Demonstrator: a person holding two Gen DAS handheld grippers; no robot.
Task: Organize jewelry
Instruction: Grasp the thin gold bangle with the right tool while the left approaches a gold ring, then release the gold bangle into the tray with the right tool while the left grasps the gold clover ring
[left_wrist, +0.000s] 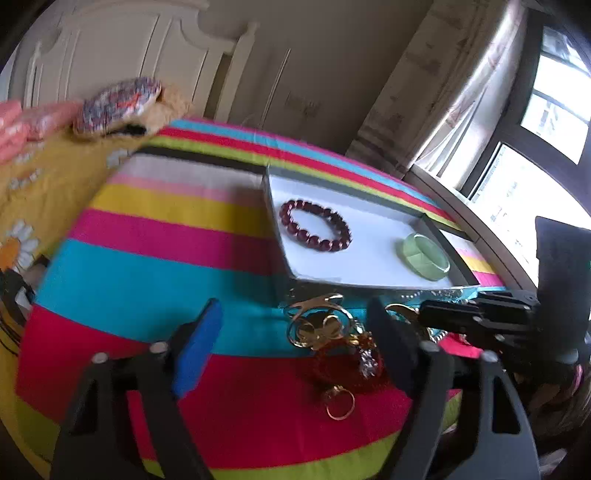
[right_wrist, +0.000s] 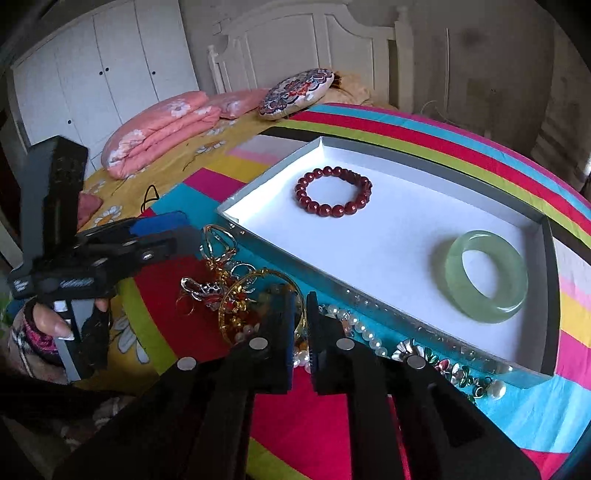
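A shallow white box (right_wrist: 384, 236) (left_wrist: 365, 258) lies on the striped cloth and holds a dark red bead bracelet (right_wrist: 333, 191) (left_wrist: 315, 229) and a pale green jade bangle (right_wrist: 487, 276) (left_wrist: 424, 254). In front of the box lies a heap of jewelry: gold rings and a red keychain (left_wrist: 332, 343) (right_wrist: 236, 295), a pearl string (right_wrist: 360, 328), a rhinestone piece (right_wrist: 450, 369). My left gripper (left_wrist: 295, 343) is open, just left of the heap. My right gripper (right_wrist: 300, 325) is nearly shut around a gold bangle (right_wrist: 301, 321) in the heap.
The striped cloth (left_wrist: 147, 266) covers a bed. A round patterned cushion (right_wrist: 295, 92) and folded pink bedding (right_wrist: 162, 129) lie at the far side by a white headboard. A window (left_wrist: 535, 155) is to the right.
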